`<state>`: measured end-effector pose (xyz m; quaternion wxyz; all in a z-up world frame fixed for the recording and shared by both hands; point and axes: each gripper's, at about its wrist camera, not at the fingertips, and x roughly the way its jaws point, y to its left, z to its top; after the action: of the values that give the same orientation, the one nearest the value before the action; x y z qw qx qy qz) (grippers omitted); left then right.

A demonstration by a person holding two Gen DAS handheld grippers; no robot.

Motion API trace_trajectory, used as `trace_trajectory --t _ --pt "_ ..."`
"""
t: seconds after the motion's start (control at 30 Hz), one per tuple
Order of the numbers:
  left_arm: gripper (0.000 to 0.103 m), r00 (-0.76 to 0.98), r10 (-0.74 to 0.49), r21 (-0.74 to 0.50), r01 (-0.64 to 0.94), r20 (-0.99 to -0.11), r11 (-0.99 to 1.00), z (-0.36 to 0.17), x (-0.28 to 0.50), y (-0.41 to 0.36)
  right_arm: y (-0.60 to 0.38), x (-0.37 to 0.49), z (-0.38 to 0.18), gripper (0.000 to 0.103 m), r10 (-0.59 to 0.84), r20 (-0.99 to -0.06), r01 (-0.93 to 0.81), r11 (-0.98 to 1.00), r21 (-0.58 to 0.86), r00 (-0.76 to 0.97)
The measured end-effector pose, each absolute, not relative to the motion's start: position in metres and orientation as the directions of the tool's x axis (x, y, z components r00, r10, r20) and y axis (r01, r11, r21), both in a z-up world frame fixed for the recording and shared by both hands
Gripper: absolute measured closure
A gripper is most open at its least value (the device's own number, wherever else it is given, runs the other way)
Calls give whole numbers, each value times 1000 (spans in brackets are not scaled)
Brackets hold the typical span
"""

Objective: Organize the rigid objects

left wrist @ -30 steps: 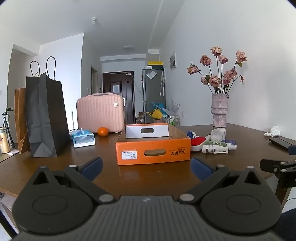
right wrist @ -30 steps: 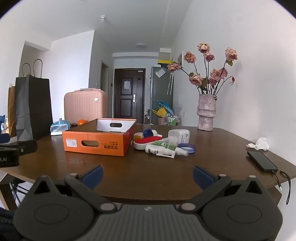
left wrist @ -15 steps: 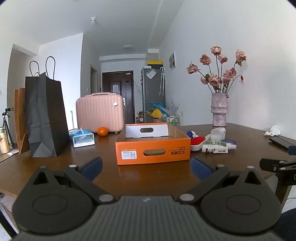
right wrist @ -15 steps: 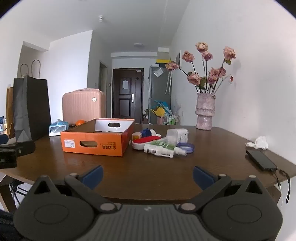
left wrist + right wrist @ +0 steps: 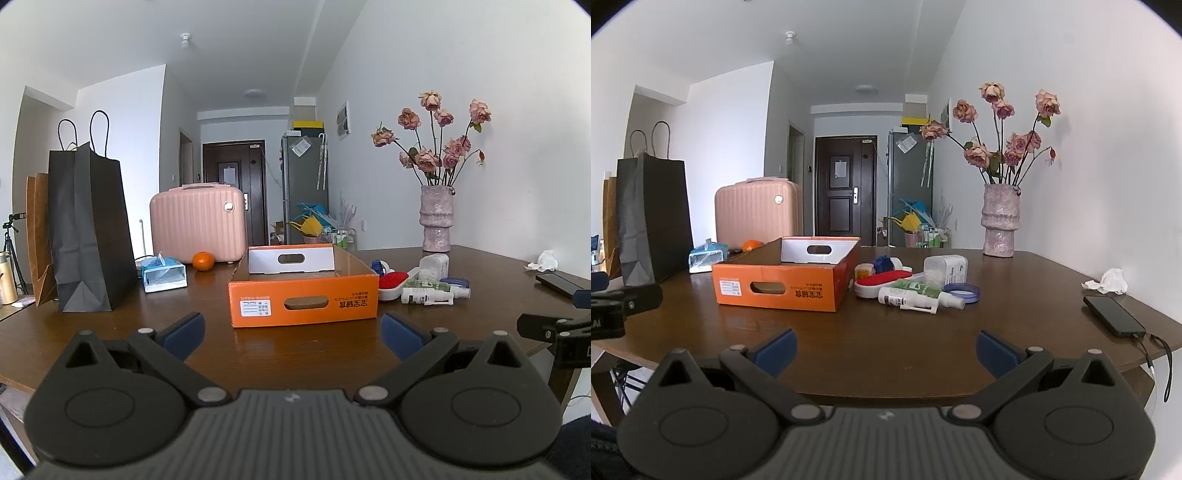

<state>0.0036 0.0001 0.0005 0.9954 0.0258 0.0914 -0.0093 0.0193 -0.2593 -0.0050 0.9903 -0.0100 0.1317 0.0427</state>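
Table (image 5: pixel 886 339): bare wood between near edge and box.
Orange box (image 5: pixel 303 301): open-topped, mid-table.
Small items (image 5: pixel 912 291): clustered just right of box.
Left gripper (image 5: pixel 291 332): fingers wide, holding nothing.
Right gripper (image 5: pixel 886 345): fingers wide, holding nothing.

- box (image 5: pixel 303 295) mid table (image 5: pixel 295 347)
- bottles (image 5: pixel 428 291) just right of box
- vase (image 5: pixel 436 218) behind bottles
- bag (image 5: pixel 86 229) far left
- suitcase (image 5: pixel 197 221) behind box
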Motion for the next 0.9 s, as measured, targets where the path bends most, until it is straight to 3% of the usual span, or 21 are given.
trace_trajectory --t 0.9 --pt "0 983 -34 37 42 -180 998 -2 3 -3 -261 16 -5 0 77 -252 -81 997 -4 965"
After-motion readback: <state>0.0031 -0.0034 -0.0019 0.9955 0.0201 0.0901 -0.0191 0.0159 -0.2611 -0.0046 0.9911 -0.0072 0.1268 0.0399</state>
